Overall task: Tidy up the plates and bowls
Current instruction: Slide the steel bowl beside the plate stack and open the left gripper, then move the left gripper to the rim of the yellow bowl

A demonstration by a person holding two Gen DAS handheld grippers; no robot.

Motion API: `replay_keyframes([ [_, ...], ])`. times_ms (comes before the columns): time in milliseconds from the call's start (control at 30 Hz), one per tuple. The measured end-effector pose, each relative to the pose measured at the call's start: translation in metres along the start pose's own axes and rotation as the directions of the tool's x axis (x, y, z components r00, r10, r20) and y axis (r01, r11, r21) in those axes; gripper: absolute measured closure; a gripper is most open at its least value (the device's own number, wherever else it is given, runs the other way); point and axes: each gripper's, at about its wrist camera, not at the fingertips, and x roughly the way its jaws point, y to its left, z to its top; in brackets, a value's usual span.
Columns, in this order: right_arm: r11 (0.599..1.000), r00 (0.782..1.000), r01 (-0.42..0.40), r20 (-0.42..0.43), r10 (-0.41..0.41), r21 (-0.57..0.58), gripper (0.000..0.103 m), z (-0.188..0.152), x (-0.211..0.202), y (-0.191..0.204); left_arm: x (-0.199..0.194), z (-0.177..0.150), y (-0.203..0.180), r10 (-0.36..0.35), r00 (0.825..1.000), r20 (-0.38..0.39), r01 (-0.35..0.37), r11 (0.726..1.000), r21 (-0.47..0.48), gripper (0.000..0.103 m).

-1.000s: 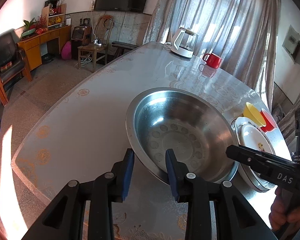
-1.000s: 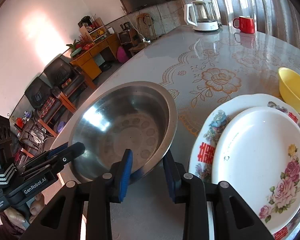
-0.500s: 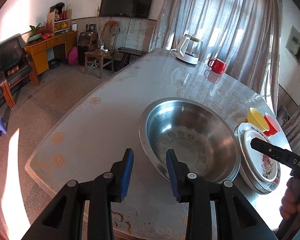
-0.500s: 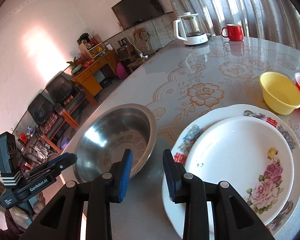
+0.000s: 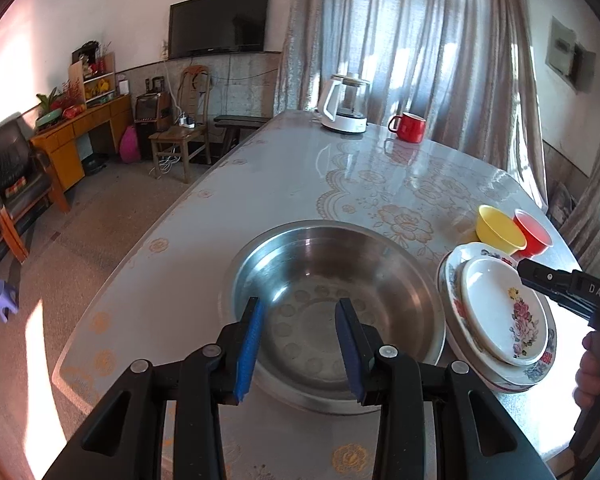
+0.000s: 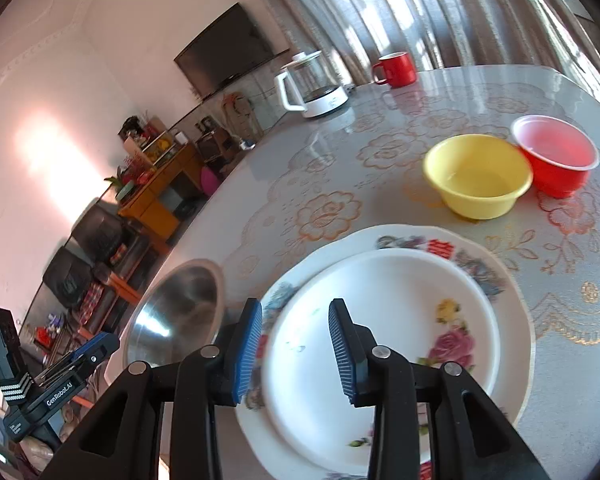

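A wide steel basin (image 5: 332, 304) rests on the table, just left of a small white flowered plate (image 5: 500, 312) stacked on a large floral plate (image 5: 452, 280). My left gripper (image 5: 298, 308) hovers over the basin's near rim, jaws opening, nothing pressed between the blue pads. My right gripper (image 6: 294, 320) hangs above the left edge of the small plate (image 6: 380, 328) and the large plate (image 6: 512, 320), jaws also opening and empty. Beyond the plates sit a yellow bowl (image 6: 476, 176) and a red bowl (image 6: 556, 156), side by side. The basin (image 6: 180, 308) lies to the right gripper's left.
A white kettle (image 5: 344, 108) and a red mug (image 5: 408, 126) stand at the far end of the table (image 5: 280, 184), which has a floral cover. The table's left edge drops to the floor; chairs, a cabinet and a TV line the room behind.
Both grippers have come off the basin's rim, which they straddled before. The left one drew back and up; the right one swung right, over the stacked plates. The basin stays on the table.
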Motion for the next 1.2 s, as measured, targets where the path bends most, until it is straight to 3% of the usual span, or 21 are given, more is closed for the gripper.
replay_keyframes([
  [467, 0.99, 0.997, 0.054, 0.054, -0.062, 0.133, 0.069, 0.015, -0.017, -0.063, 0.024, 0.023, -0.061, -0.053, 0.998, -0.026, 0.056, 0.987, 0.15, 0.065],
  [733, 0.975, 0.993, 0.08, 0.073, -0.097, 0.208, 0.069, 0.028, -0.017, -0.097, 0.048, 0.04, -0.1, -0.095, 0.992, -0.081, 0.11, 0.97, 0.216, 0.065],
  [967, 0.955, 0.983, 0.123, 0.099, -0.155, 0.27, 0.069, 0.043, -0.017, -0.125, 0.075, 0.063, -0.14, -0.183, 0.971, -0.155, 0.213, 0.956, 0.2, 0.065],
  [1200, 0.938, 0.976, 0.167, 0.082, -0.2, 0.303, 0.071, 0.061, 0.0, -0.147, 0.107, 0.086, -0.185, -0.23, 0.954, -0.193, 0.27, 0.939, 0.213, 0.065],
])
